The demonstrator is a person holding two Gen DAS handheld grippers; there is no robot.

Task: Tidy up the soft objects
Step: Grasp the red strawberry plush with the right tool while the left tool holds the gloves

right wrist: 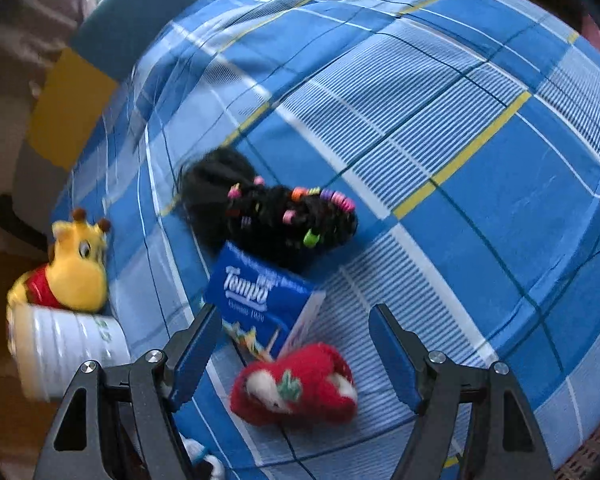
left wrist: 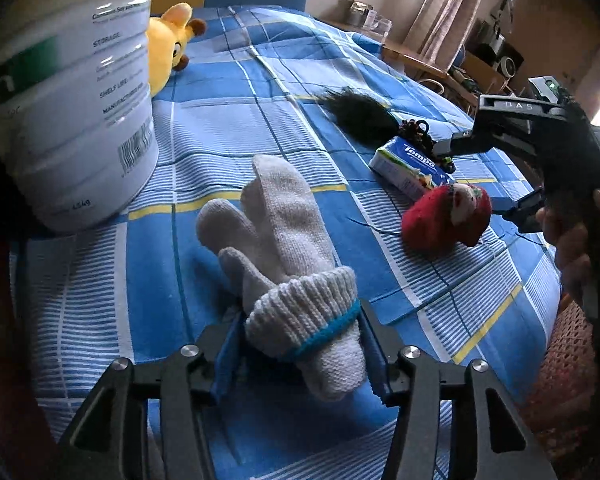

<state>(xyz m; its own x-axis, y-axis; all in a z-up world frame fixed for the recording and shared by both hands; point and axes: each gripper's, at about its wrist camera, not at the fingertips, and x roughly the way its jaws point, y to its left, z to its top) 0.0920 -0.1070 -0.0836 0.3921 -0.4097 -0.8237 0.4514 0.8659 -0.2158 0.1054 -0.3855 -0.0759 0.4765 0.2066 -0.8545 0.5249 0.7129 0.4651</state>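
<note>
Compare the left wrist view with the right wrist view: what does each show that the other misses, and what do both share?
Only the left wrist view shows the white gloves, held at the cuff in the left gripper, and the cluttered desk by the curtains. Only the right wrist view shows coloured beads on the black hairpiece. Both show the red plush, tissue pack, yellow toy and white tub.
</note>
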